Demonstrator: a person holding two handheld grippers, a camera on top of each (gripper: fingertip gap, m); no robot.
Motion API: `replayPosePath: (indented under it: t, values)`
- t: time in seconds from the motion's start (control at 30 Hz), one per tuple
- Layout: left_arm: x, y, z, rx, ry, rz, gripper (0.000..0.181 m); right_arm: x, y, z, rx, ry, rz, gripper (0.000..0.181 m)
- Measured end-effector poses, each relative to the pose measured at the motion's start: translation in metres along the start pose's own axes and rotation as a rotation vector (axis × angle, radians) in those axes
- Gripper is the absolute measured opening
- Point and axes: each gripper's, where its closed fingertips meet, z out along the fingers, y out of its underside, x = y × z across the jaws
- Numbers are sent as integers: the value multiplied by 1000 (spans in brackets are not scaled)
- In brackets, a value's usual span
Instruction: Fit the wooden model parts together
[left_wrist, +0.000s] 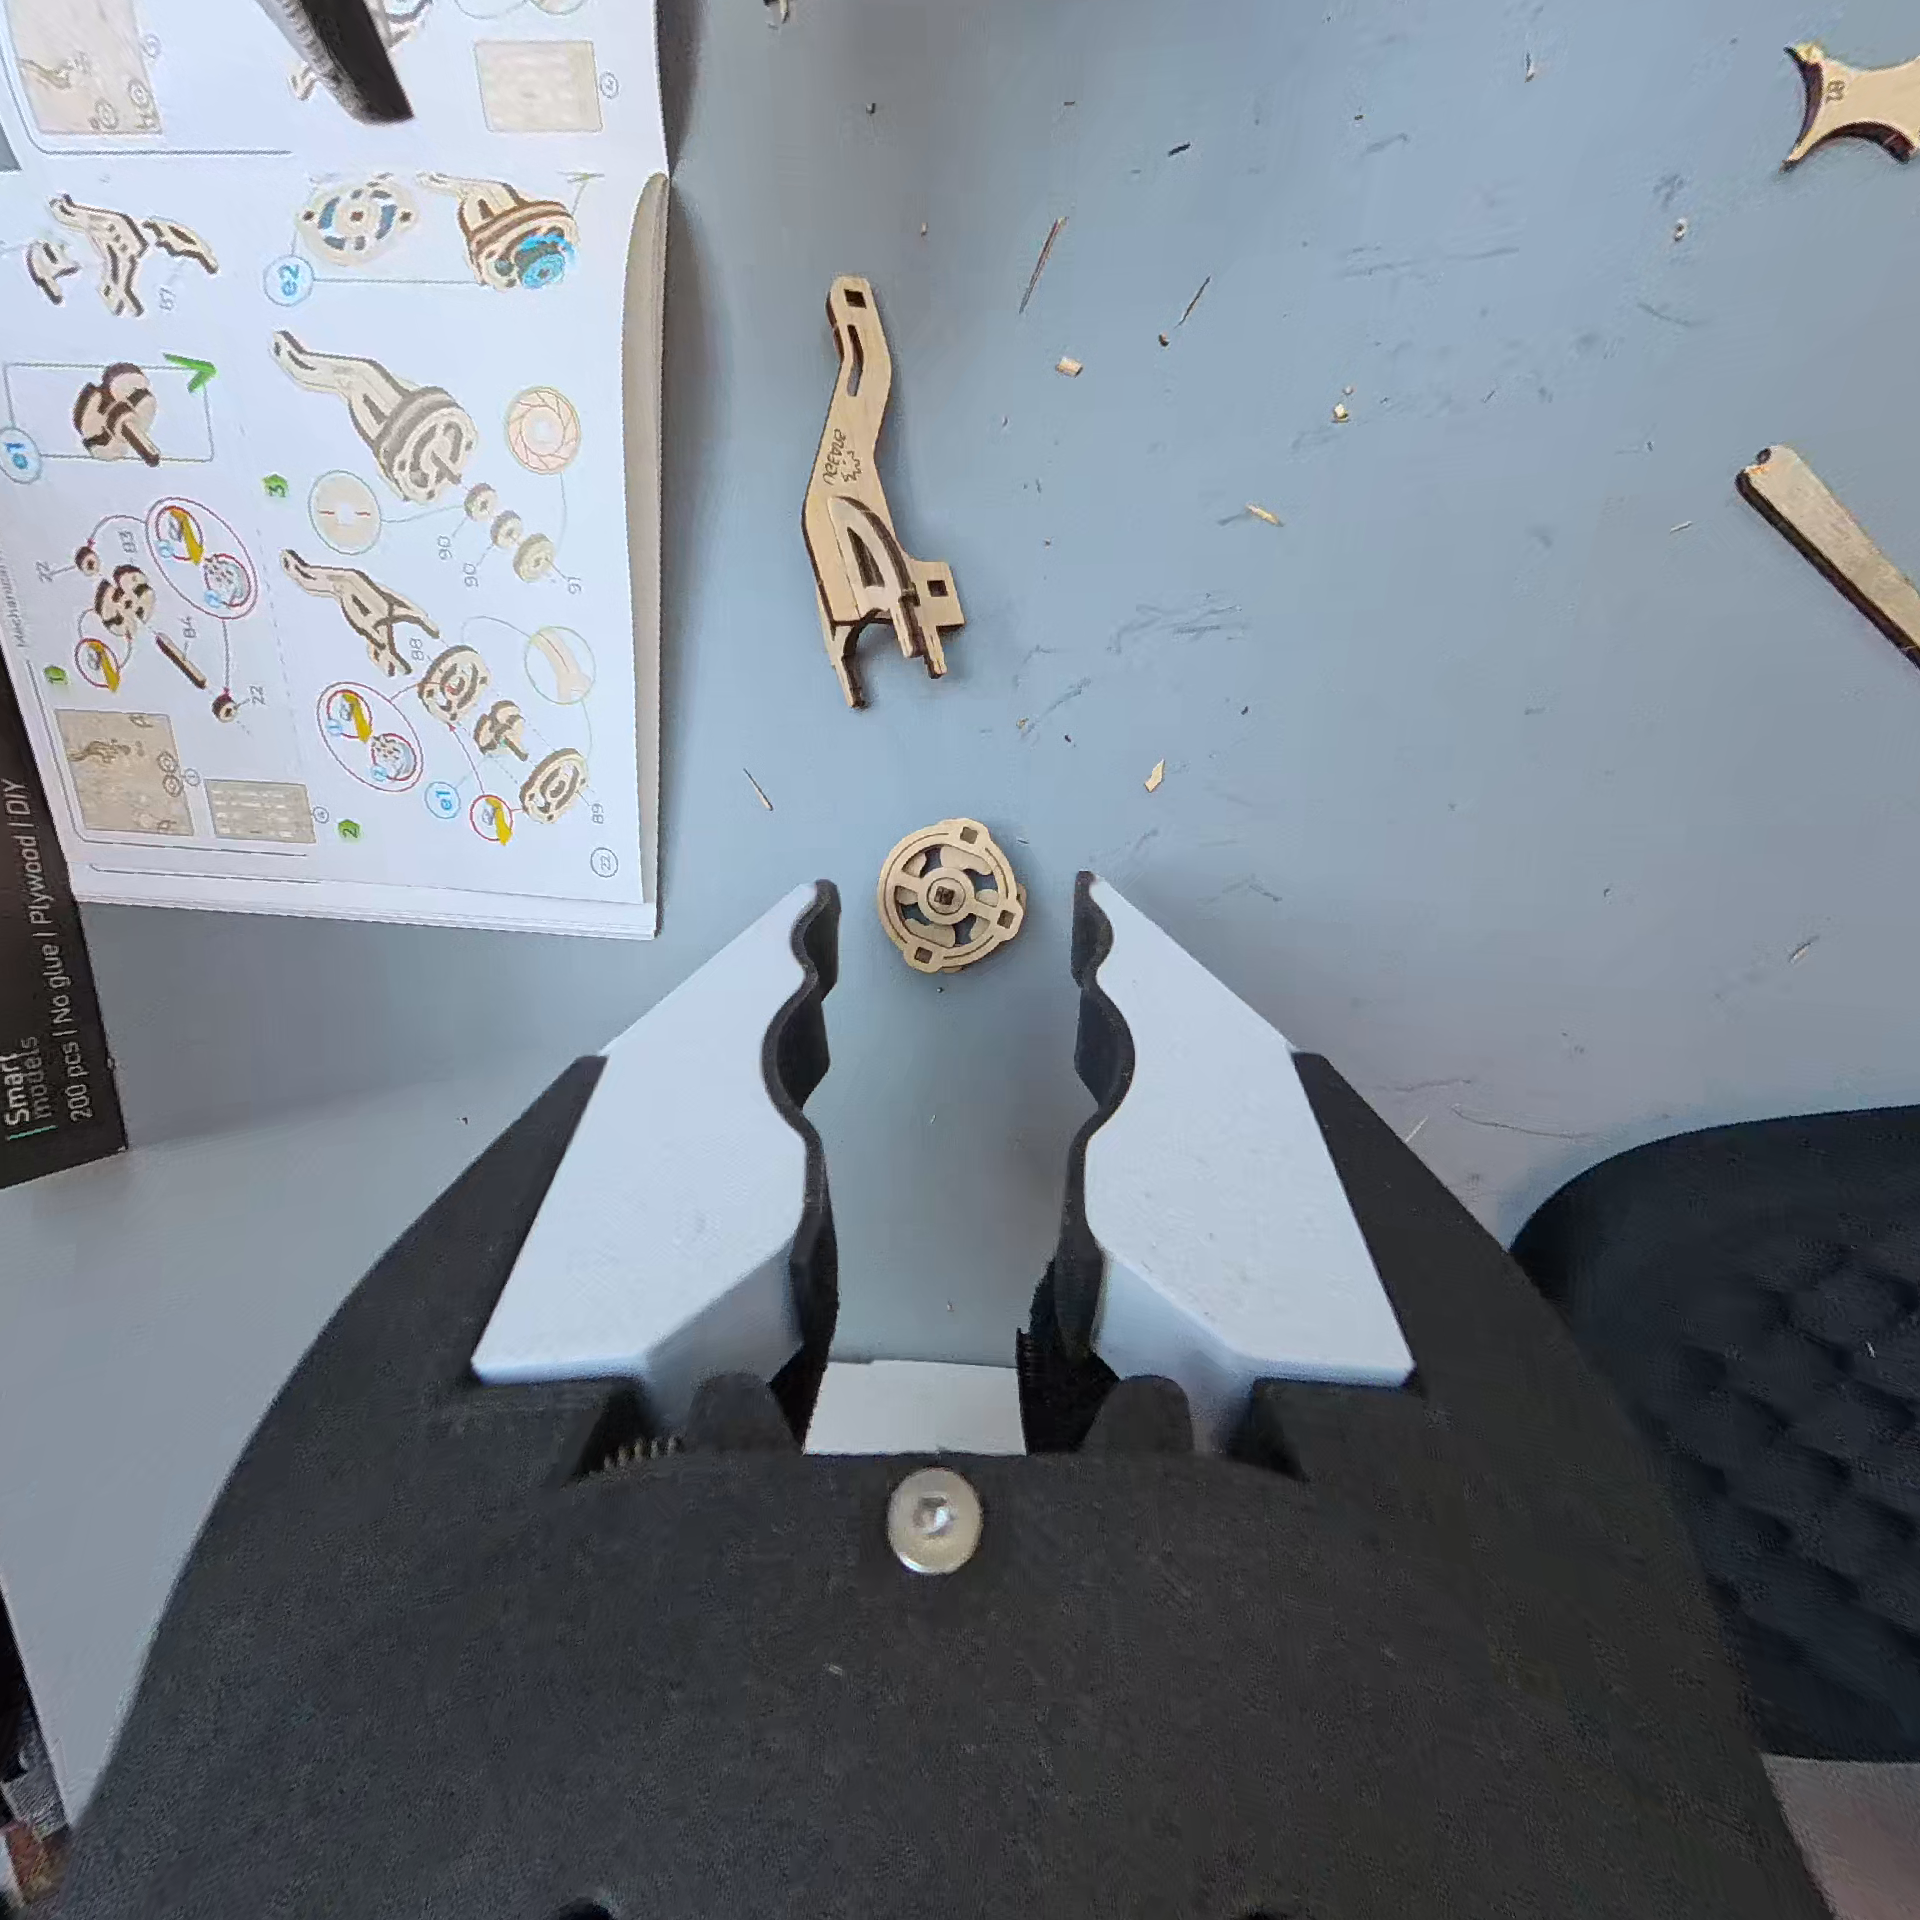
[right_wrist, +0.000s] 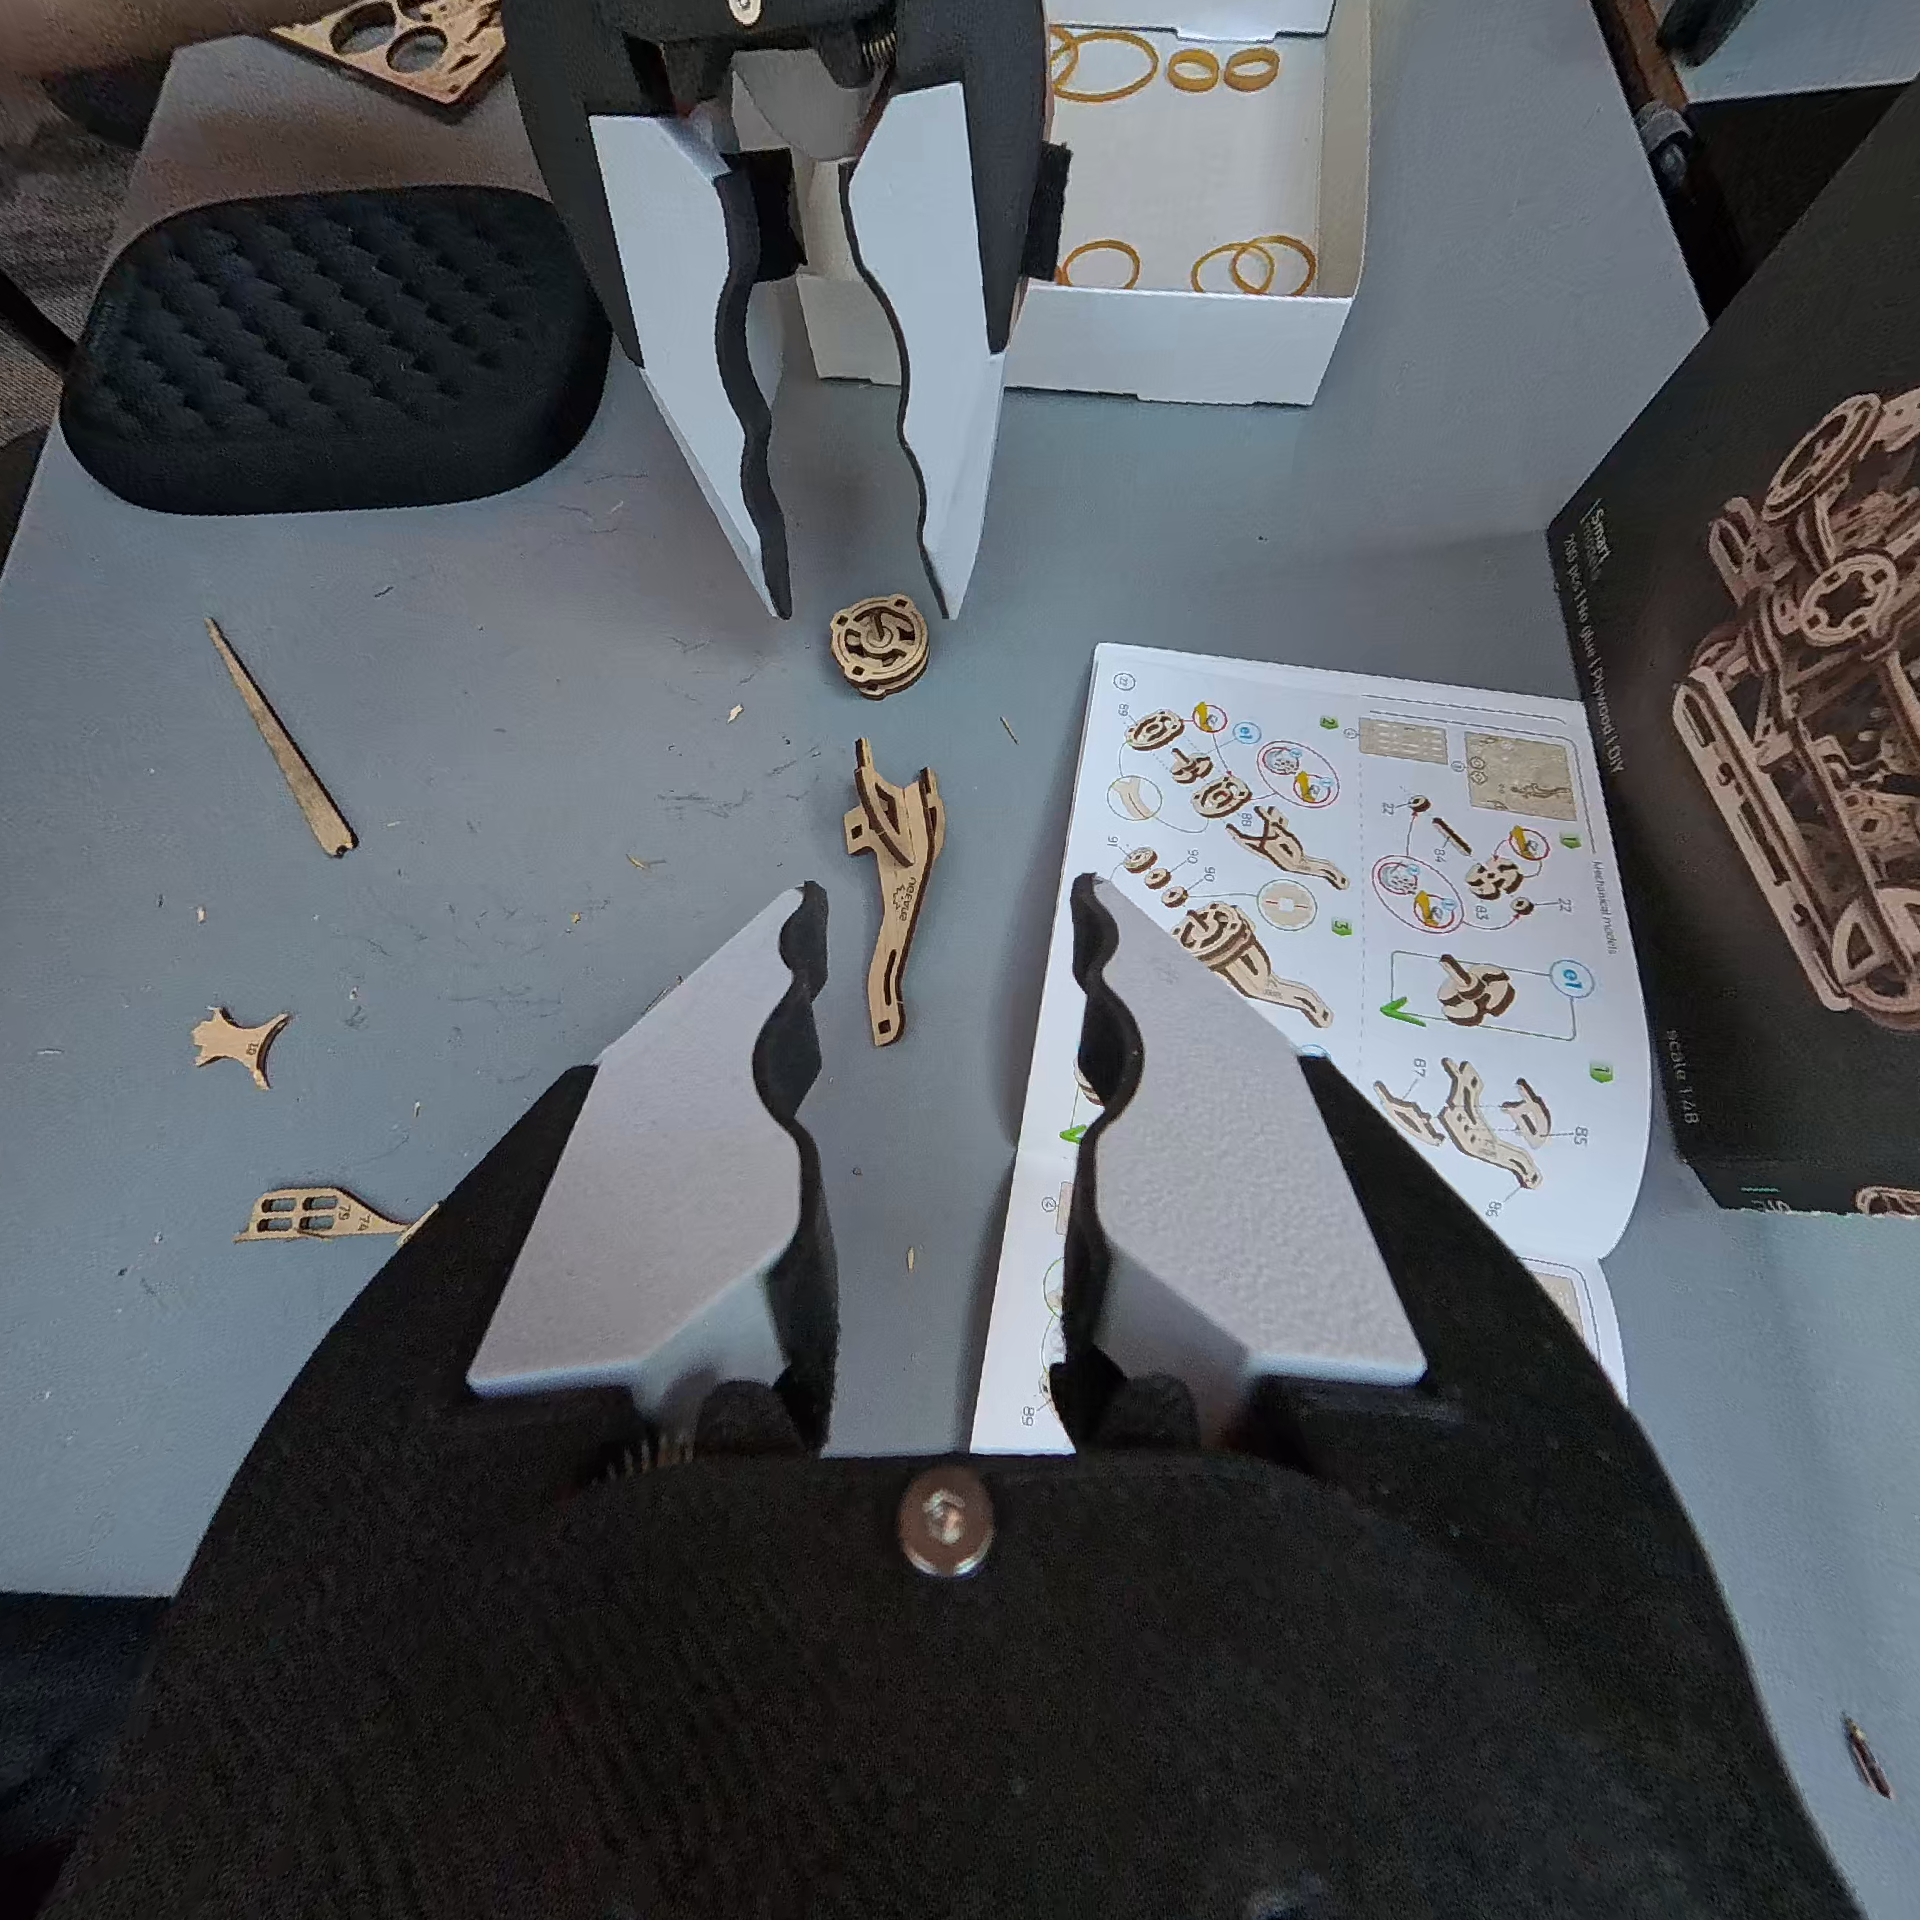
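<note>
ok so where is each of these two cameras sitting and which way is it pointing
Left wrist view: on the left gripper, looking down its open jaws at the round wooden hub and curved wooden arm, manual on its left.
Right wrist view: on the right gripper, facing the opposite way across the grey table; its open jaws frame the arm, with the left gripper beyond, over the hub.
Shared: hub, arm, manual, black cushion, left gripper.

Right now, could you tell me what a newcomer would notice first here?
Two open grippers face each other over a grey table: the left gripper poised over a round wooden wheel, the right gripper near a long wooden arm. An open manual lies beside them.
</note>
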Motion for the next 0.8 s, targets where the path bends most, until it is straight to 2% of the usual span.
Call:
replayPosePath:
  t: [0.17, 0.3, 0.8]
  values:
    - [-1, 6, 7, -44, 4, 28, 37, -1, 1, 0, -1, -6, 4, 47]
    - [0, 5, 12, -18, -1, 24, 30, -3, 2, 2, -17, -18, 5, 47]
    - [4, 9, 9, -34, 4, -51, 29, -8, -1, 2, -20, -27, -12, 48]
